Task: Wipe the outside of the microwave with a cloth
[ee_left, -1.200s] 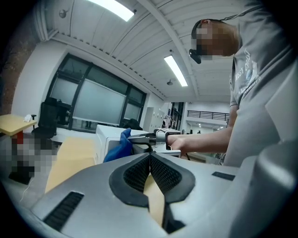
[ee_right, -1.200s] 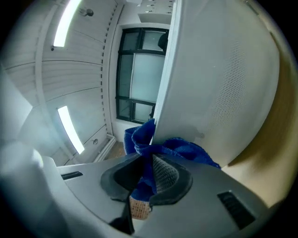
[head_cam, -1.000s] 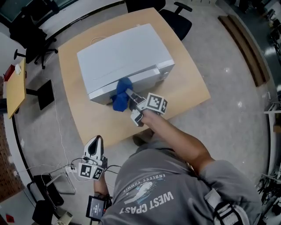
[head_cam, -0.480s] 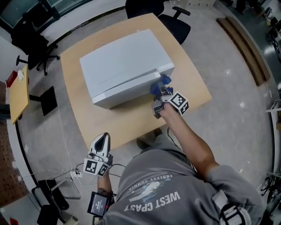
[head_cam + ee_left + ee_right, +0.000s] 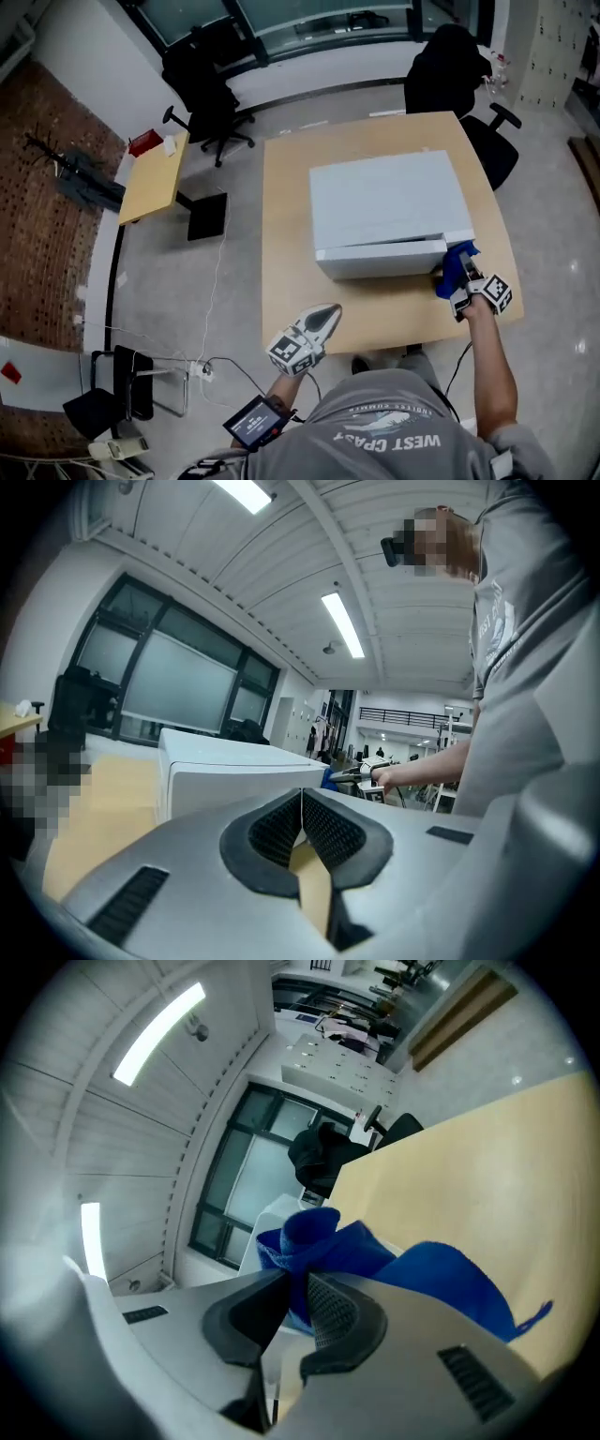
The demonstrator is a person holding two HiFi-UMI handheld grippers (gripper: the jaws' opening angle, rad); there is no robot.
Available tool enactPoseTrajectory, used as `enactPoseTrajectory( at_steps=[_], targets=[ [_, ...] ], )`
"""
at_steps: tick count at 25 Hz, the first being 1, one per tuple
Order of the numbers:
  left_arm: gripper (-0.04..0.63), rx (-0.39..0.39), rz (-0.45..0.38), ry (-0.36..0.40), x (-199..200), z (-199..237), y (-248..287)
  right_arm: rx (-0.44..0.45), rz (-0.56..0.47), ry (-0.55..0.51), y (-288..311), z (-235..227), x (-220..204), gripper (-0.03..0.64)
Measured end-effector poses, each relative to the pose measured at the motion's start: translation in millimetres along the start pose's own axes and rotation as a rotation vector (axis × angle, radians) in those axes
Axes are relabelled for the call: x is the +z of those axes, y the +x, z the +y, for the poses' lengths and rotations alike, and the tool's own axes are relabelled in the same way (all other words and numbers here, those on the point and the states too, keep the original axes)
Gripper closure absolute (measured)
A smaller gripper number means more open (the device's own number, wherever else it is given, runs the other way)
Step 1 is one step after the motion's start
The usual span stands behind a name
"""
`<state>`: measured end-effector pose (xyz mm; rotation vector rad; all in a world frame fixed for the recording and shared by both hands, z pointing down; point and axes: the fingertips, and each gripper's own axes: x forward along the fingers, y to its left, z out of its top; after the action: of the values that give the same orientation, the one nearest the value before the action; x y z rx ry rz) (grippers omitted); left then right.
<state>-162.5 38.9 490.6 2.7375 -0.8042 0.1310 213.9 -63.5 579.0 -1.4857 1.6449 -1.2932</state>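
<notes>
A white microwave [image 5: 389,216] stands on the wooden table [image 5: 291,216]; the left gripper view shows it as a white box [image 5: 220,775] ahead. My right gripper [image 5: 457,280] is shut on a blue cloth [image 5: 453,265], which sits at the microwave's front right corner. In the right gripper view the cloth [image 5: 375,1260] bunches between the jaws [image 5: 298,1302] and hangs to the right. My left gripper [image 5: 323,320] is shut with nothing in it, at the table's near edge, short of the microwave's front. Its pads [image 5: 323,829] meet.
Black office chairs [image 5: 206,89] stand beyond the table, another [image 5: 469,75] at the far right. A small yellow side table [image 5: 155,178] is to the left. Cables and a device [image 5: 253,422] lie on the floor near me.
The right gripper carried the blue cloth along the microwave's front from its middle to the right corner. The head view swung, so the table now shows more squarely. The left gripper came closer to the table edge.
</notes>
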Motion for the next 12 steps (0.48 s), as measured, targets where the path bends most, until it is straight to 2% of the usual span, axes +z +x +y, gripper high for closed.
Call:
enactPoseTrajectory(
  at_steps=[3,6,9,12],
  targets=[
    [0.571,0.016,0.012,-0.007,10.4,5.0,-2.4,-0.01,0.016,-0.101,-10.0,24.3,-1.9,0.561],
    [0.572,0.064,0.038,0.013,19.0,16.0,14.9,-0.016,-0.026,-0.145,-7.1,23.3,25.6,0.562],
    [0.571,0.079,0.106,0.131,25.8,7.7,35.0,0.0,-0.049,-0.189,0.7,19.7,46.5,0.562],
    [0.571,0.08,0.171,0.188,19.2,-12.7,66.1,0.113,0.064,-0.246,26.4,8.2,48.0,0.563]
  ],
)
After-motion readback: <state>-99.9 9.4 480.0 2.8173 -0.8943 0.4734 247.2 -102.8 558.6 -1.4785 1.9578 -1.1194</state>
